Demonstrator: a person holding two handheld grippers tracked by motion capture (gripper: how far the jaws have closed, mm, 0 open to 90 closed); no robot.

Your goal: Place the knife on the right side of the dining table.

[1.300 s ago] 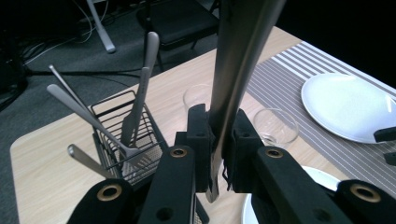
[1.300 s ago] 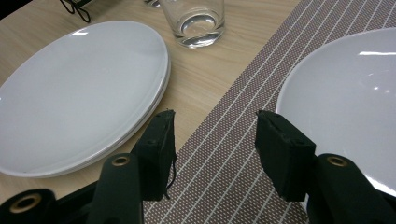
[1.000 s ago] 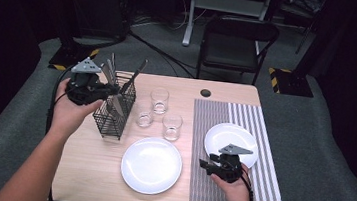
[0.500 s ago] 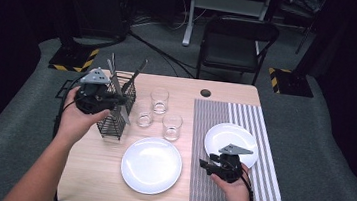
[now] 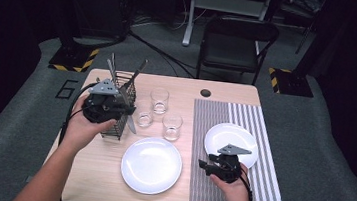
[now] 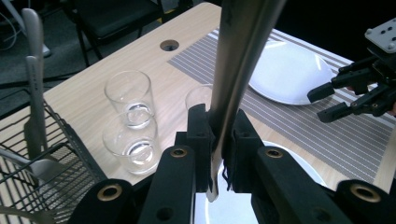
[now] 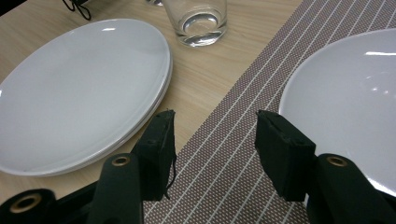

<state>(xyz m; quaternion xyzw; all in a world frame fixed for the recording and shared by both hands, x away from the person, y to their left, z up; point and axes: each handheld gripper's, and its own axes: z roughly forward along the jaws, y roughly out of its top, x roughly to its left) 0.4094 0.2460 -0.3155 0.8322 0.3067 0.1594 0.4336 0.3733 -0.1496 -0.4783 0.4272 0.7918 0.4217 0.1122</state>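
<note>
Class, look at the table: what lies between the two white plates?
In the right gripper view, bare wood and the striped placemat's edge separate the left plate from the right plate; the open right tool hovers there.

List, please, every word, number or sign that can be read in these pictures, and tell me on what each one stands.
"6": a large pale numeral on the grey floor covering, left of the table in the high view.
No readable text on the plates, glasses, wire basket, striped mat or grippers.
</note>
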